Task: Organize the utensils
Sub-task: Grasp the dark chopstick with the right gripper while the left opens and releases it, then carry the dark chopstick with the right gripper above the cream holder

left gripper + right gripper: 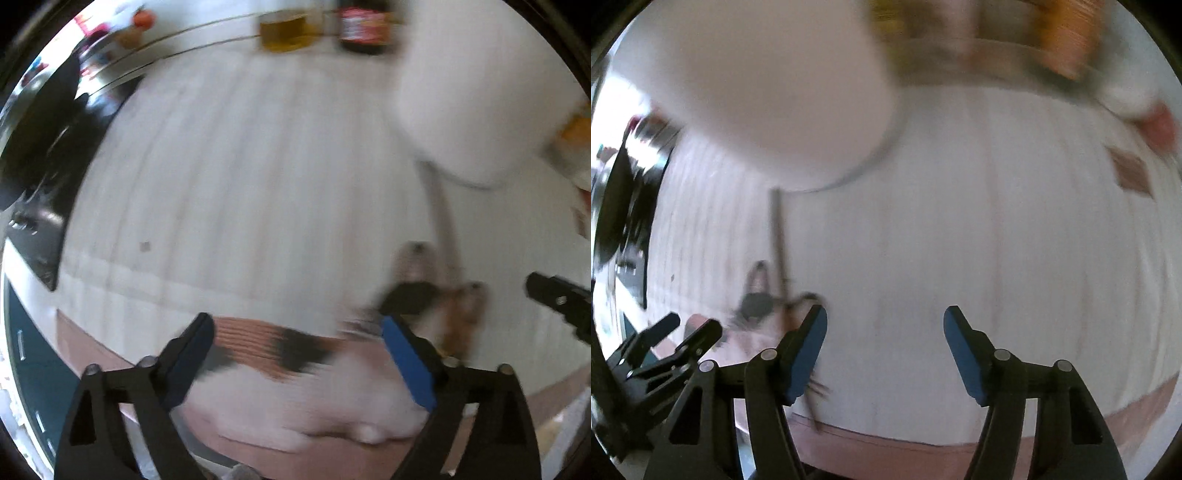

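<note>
Both views are smeared by motion blur, so fine detail is lost. The left gripper (295,350) points down at a white countertop (240,166); its blue-padded fingers (408,365) stand wide apart with nothing between them, only the counter's near edge and some white cloth below. Just to the right of that gripper lie the utensils (443,295): a thin grey handle running away toward the far side, a dark piece, and what look like two brownish wooden handles, all lying on the counter in a loose cluster; their exact kinds cannot be told through the blur. At the far end of the thin handle stands a large white rounded container (476,110), whose make cannot be told. Along the far edge of the counter stand a jar of yellow liquid (284,33) and a dark bottle with a red label (364,26), and a dark stovetop (40,147) lies to the left. The right gripper (885,350) also points down at bare counter, its fingers (964,354) partly spread and holding nothing. In its view the same utensil cluster sits to the near left, just beyond its left finger, with the other gripper's black frame further left, and the white container looms at the far left.
</note>
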